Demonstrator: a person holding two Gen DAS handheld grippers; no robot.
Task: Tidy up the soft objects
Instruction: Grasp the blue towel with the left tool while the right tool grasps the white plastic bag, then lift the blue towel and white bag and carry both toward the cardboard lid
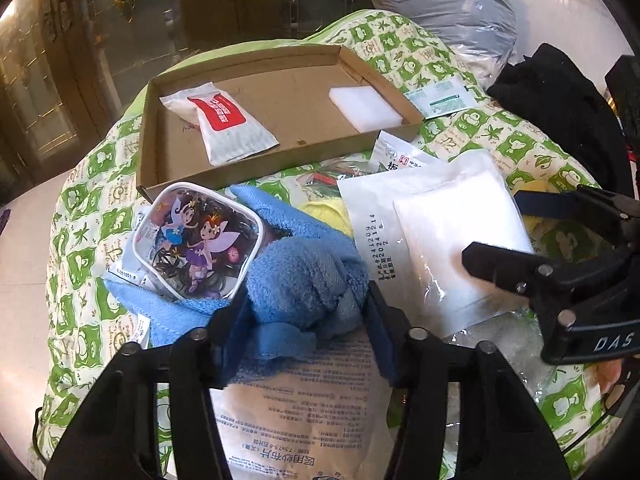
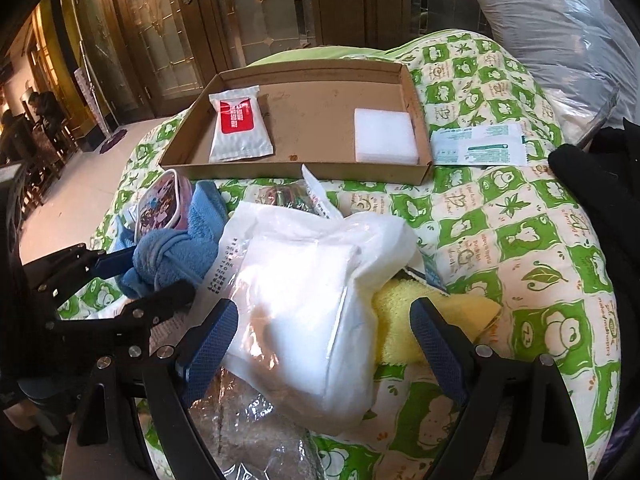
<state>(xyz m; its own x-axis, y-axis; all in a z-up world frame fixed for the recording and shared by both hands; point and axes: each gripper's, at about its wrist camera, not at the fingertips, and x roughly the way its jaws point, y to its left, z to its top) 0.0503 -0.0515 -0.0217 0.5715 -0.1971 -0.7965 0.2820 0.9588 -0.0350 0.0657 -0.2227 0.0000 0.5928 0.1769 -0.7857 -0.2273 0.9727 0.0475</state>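
Behind the cushion stand tall brown doors with leaded glass panels and gilt handles. A pale tiled floor runs along the left, where a small purple mat lies at the doors' foot. Far left, dark seated figures are too small to make out. A grey plastic-wrapped bundle bulks at upper right.

Left wrist view: close, angled down along left claw over the blue towel. Right wrist view: close, angled down along right claw, just to the right. Shared: cardboard tray, white gauze pack, green-checked quilt.
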